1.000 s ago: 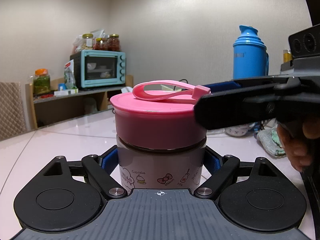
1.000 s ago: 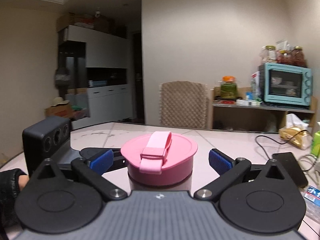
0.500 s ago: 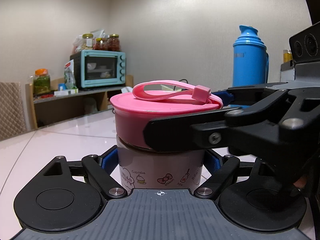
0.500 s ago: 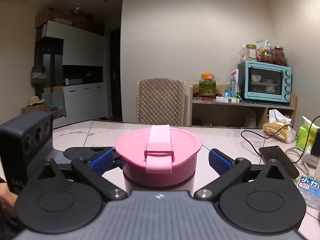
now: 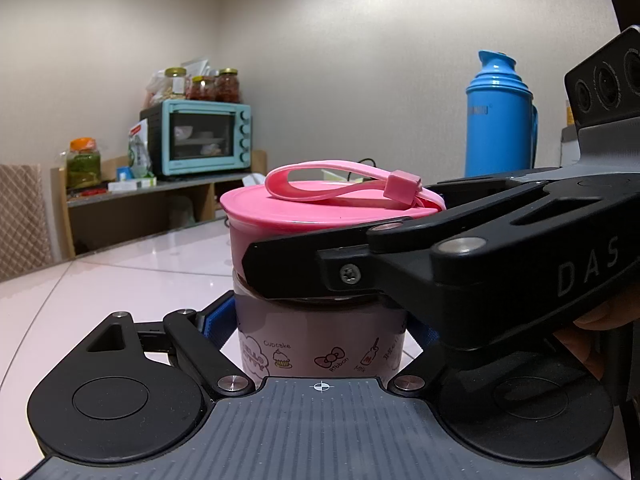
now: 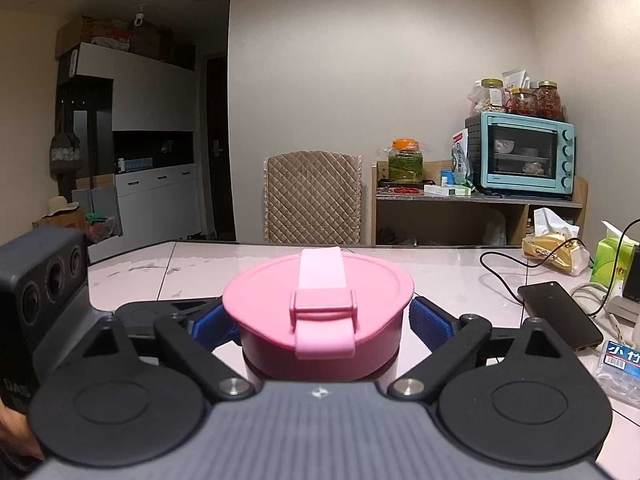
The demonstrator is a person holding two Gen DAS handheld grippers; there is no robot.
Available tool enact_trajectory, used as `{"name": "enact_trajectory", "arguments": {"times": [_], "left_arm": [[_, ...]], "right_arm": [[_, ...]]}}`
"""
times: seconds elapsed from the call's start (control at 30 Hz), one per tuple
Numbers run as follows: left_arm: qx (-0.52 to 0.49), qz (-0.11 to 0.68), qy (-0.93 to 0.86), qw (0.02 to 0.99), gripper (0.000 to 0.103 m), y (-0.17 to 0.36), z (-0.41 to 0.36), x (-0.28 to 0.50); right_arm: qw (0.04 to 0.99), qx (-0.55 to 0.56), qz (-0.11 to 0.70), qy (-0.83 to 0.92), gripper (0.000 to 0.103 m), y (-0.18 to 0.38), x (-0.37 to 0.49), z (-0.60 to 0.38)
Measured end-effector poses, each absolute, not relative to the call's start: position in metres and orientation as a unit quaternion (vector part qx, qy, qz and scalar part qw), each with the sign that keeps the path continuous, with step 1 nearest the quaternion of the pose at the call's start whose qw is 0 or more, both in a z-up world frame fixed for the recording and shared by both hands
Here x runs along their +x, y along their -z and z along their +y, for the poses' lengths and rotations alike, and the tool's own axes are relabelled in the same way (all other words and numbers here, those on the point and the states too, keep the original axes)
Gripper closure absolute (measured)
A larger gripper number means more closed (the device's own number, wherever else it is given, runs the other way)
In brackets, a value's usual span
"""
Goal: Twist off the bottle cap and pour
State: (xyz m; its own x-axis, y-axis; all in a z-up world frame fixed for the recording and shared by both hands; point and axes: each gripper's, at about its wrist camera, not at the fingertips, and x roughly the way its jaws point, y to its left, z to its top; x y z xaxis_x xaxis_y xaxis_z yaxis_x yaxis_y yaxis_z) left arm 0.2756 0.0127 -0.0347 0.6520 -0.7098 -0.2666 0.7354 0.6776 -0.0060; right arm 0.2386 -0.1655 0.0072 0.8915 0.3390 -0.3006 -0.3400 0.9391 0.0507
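Bottle (image 5: 320, 336), a squat pale one printed with little cartoons, stood upright on the table (image 5: 100, 280) right in front of my left gripper (image 5: 320, 320), whose jaws were clamped on its body just under the pink cap (image 5: 288, 232). I could see one blue pad (image 5: 216, 316) pressed against the bottle's left side; the other was mostly hidden behind my right gripper's arm crossing the view.

From the right wrist camera, my right gripper (image 6: 320, 320) sat level with the cap (image 6: 316, 304), one jaw on either side of it. Those jaws had just been closing, with the cap between them. Both blue pads (image 6: 430, 326) lay against the cap's sides, gripping it. The cap's pink strap (image 6: 322, 276) ran over the top toward me and hung down the near edge.

Beyond the bottle, a blue thermos (image 5: 500, 116) stood well back. A dark phone (image 6: 560, 314) and a cable (image 6: 504, 272) lay on the table off to the right side.
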Motion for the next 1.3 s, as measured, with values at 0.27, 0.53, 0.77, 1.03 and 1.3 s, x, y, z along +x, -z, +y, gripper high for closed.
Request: {"name": "enact_trajectory", "arguments": {"times": [0.27, 0.53, 0.77, 1.03, 1.3], "left_arm": [[0.051, 0.124, 0.398, 0.907, 0.013, 0.035, 0.013, 0.276], [0.051, 0.124, 0.398, 0.907, 0.013, 0.035, 0.013, 0.276], [0.051, 0.124, 0.398, 0.907, 0.014, 0.035, 0.013, 0.275], [0.051, 0.124, 0.399, 0.907, 0.014, 0.034, 0.013, 0.275], [0.051, 0.124, 0.398, 0.907, 0.014, 0.035, 0.014, 0.276]], "right_arm": [[0.973, -0.001, 0.157, -0.171, 0.017, -0.005, 0.238, -0.163], [0.97, 0.002, 0.155, -0.186, 0.017, -0.005, 0.238, -0.166], [0.96, -0.016, 0.146, -0.237, 0.017, -0.003, 0.241, -0.178], [0.936, -0.03, 0.139, -0.321, 0.017, -0.003, 0.252, -0.199], [0.91, -0.04, 0.136, -0.391, 0.017, -0.004, 0.264, -0.213]]}}
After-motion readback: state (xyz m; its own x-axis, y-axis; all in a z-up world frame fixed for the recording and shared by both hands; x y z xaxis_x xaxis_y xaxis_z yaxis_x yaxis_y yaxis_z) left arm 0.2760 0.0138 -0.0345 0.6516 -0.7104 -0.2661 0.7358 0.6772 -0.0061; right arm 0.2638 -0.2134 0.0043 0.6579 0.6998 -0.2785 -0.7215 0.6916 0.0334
